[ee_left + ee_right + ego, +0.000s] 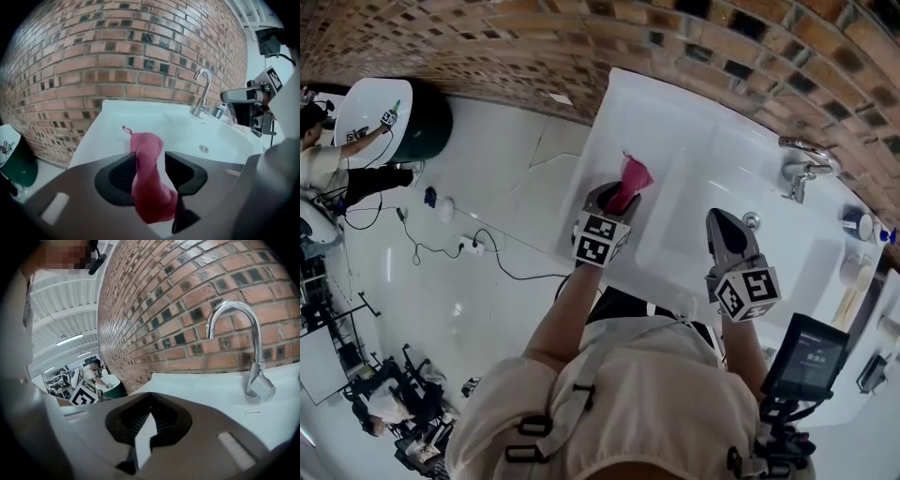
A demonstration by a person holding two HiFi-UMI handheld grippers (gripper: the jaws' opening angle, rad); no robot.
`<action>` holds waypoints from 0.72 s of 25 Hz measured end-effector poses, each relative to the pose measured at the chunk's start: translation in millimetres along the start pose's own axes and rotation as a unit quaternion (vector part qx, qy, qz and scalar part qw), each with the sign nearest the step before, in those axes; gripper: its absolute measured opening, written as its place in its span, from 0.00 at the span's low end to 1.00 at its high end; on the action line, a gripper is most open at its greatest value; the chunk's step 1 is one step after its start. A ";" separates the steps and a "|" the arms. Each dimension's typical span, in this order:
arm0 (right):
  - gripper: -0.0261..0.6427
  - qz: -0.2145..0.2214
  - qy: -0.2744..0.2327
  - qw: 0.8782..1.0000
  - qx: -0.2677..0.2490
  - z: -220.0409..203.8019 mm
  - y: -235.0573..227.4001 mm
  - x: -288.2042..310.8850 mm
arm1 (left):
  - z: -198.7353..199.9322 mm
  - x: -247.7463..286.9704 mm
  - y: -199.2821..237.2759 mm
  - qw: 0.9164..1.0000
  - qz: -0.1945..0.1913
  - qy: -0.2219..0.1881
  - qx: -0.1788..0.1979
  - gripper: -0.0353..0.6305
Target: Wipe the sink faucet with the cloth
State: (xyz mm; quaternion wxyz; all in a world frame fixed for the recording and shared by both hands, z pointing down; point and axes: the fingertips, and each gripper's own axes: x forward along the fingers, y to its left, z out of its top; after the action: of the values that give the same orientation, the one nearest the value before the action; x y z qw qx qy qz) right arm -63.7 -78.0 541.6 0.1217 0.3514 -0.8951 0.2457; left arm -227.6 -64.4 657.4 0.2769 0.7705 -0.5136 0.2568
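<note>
Cloth [635, 175] comes first: the pink rag is pinched between the jaws of the left gripper [612, 195], with a tuft standing up past the pads and the rest bunched and hanging below. It sits over the near left side of the white sink [694, 131]. The faucet [800, 164] stands on the back rim to the right, against the brick wall [117, 56], well apart from the cloth. My right gripper [722, 223] hovers over the near edge of the basin, jaws closed together with nothing in them.

I judge the step in hand to be carrying the cloth across to the faucet. To do it well I keep the pinch firm so the rag does not slide out. I come at the spout from the side so the loose hanging part meets the metal, not the hard jaw tips. The curved neck looks thin, so I would drape the cloth round it and wipe along it down to the base. The right gripper is nearer the faucet than the cloth is, so I keep it out of that path
</note>
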 end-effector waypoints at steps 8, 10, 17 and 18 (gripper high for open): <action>0.03 -0.002 0.008 1.000 0.007 -7.4 -10.3 10.2 | -23.9 18.6 17.6 0.999 0.027 0.037 -0.011 0.29; 0.03 0.001 0.011 1.000 0.006 -9.1 -7.5 10.9 | -24.8 19.4 20.2 0.999 0.030 0.037 -0.014 0.27; 0.03 -0.001 0.001 1.000 -0.004 2.4 -3.3 -0.2 | -14.7 9.3 20.2 0.999 0.034 0.024 -0.021 0.20; 0.03 -0.003 -0.002 1.000 -0.007 5.7 -4.2 -3.4 | -8.3 6.1 18.0 0.999 0.033 0.016 -0.020 0.20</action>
State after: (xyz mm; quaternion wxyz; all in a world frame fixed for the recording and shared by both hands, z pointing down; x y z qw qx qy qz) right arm -58.5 -81.7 536.9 0.1229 0.3539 -0.8960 0.2383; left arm -243.3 -68.4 670.4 0.2918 0.7432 -0.5395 0.2672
